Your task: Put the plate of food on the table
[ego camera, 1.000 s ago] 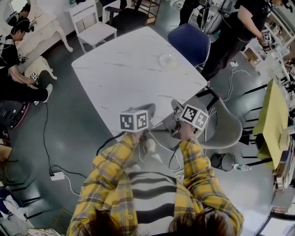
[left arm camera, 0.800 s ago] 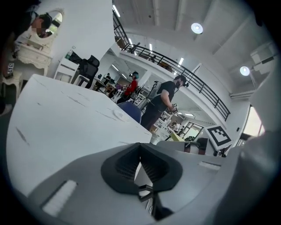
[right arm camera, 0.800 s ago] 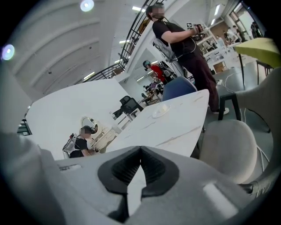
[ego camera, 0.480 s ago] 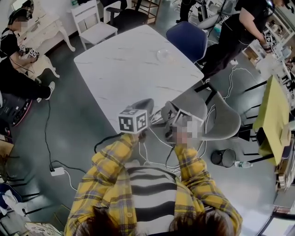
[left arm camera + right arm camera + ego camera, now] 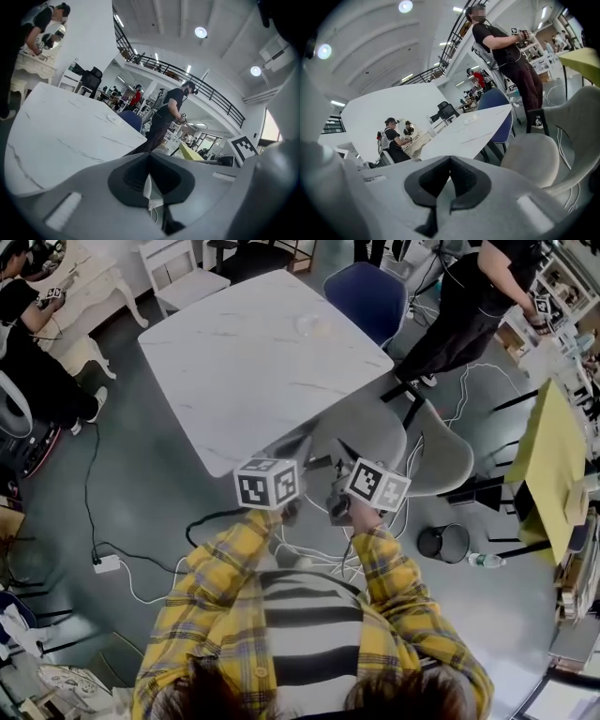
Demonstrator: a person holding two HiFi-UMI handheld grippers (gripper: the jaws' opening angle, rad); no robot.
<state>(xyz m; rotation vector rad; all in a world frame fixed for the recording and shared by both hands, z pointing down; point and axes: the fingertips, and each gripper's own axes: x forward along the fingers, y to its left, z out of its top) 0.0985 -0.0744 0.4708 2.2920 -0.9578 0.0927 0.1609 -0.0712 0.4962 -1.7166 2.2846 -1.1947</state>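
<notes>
A small pale plate [image 5: 314, 326] lies on the far part of the white marble table [image 5: 244, 371]; what is on it is too small to tell. The same plate [image 5: 114, 119] shows faintly in the left gripper view, and the plate [image 5: 469, 118] shows again in the right gripper view. My left gripper [image 5: 296, 444] hovers at the table's near corner, jaws pressed together and empty [image 5: 150, 157]. To its right, over a grey chair, my right gripper [image 5: 345, 454] is also shut on nothing [image 5: 450, 161]. Both are far from the plate.
Two grey chairs [image 5: 441, 460] stand at the table's near right side, a blue chair [image 5: 361, 296] at the far right. A person in black [image 5: 469, 296] stands beyond it. Cables and a power strip [image 5: 105, 563] lie on the floor, and a round bin [image 5: 436, 542] stands at the right.
The table and the chairs have slid up and left in the head view. Both grippers stay shut, side by side at the near corner.
</notes>
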